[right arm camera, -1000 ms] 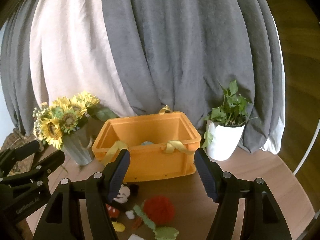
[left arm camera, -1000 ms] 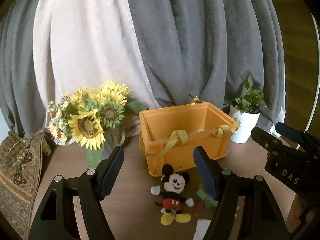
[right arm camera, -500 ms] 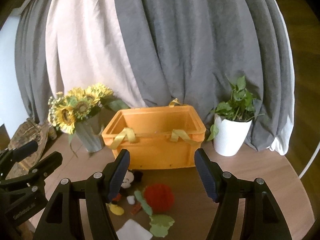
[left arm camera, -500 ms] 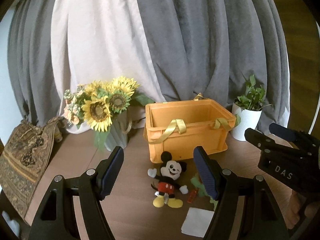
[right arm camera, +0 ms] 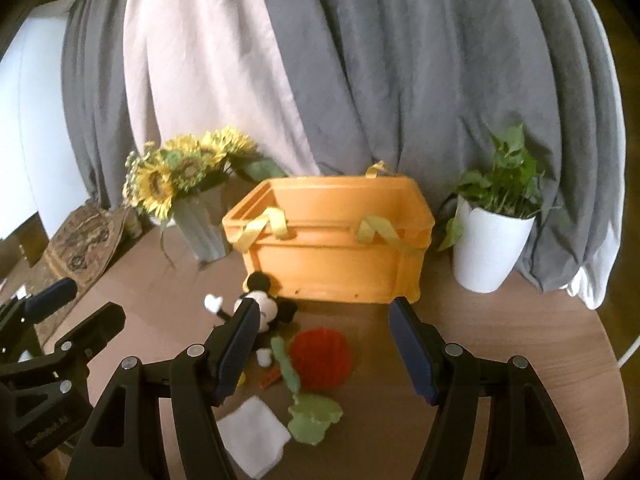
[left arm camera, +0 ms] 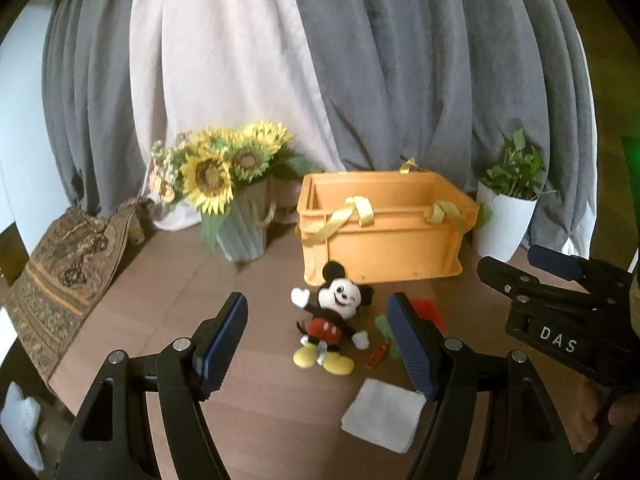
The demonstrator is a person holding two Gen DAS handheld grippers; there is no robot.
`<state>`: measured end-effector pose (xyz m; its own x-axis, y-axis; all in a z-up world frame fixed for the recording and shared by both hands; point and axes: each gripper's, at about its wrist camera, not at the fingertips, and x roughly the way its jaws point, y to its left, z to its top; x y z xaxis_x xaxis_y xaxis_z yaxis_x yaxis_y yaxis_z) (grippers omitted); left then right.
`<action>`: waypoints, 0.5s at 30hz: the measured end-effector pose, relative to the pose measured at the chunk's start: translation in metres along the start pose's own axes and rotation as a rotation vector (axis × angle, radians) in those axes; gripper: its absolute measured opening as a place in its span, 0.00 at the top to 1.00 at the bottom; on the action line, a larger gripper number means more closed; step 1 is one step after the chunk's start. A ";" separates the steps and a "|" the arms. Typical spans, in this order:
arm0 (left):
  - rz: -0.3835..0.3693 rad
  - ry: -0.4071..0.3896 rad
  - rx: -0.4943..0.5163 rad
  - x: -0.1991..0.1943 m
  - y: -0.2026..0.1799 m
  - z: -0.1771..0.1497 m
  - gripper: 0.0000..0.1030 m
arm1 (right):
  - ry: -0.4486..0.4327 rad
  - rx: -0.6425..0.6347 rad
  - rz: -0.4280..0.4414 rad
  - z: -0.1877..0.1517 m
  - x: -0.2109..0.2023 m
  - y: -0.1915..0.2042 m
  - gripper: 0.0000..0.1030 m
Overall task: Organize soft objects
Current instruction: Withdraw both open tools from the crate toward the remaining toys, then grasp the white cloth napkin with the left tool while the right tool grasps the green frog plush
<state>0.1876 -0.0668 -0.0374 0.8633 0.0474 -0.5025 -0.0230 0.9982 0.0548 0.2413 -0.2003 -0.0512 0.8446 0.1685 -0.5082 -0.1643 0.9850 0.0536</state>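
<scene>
On the far left of the round wooden desk [left arm camera: 168, 304], a patterned woven cloth [left arm camera: 60, 276] hangs over the edge. Next comes a grey ribbed vase [left arm camera: 242, 232] holding sunflowers [left arm camera: 208, 176] and small pale blossoms. At the centre back stands an orange plastic crate [left arm camera: 384, 240] with yellow ribbon handles [left arm camera: 356, 210] draped over its front rim; its floor is hidden, so its contents cannot be told. Just in front of the crate, a mouse plush toy [left arm camera: 334, 320] lies face up. To its right lie a red knitted flower [right arm camera: 320, 358] with green felt stem and leaves [right arm camera: 312, 416], a small orange piece [left arm camera: 376, 356], and, nearer the camera, a folded white cloth [left arm camera: 384, 414]. At the far right stands a white pot [right arm camera: 486, 248] with a leafy green plant [right arm camera: 508, 176].

The left tongs [left arm camera: 316, 348] are held open and empty above the desk, the plush between their blue pads. The right tongs [right arm camera: 324, 350] are likewise open and empty, over the red flower. The right tongs' body reads "DAS"; small lettering on the left tongs' body is too blurred to read.
</scene>
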 end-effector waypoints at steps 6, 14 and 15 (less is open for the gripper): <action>0.022 0.052 0.000 0.005 -0.013 -0.021 0.31 | 0.059 -0.019 0.042 -0.016 0.008 -0.008 0.34; 0.026 0.117 -0.035 0.016 -0.021 -0.048 0.31 | 0.134 -0.041 0.075 -0.038 0.023 -0.014 0.34; 0.025 0.126 -0.039 0.018 -0.021 -0.051 0.31 | 0.141 -0.043 0.078 -0.040 0.025 -0.014 0.34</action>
<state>0.1782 -0.0852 -0.0915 0.7922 0.0740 -0.6057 -0.0654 0.9972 0.0363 0.2439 -0.2115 -0.0990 0.7492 0.2348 -0.6193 -0.2508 0.9660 0.0629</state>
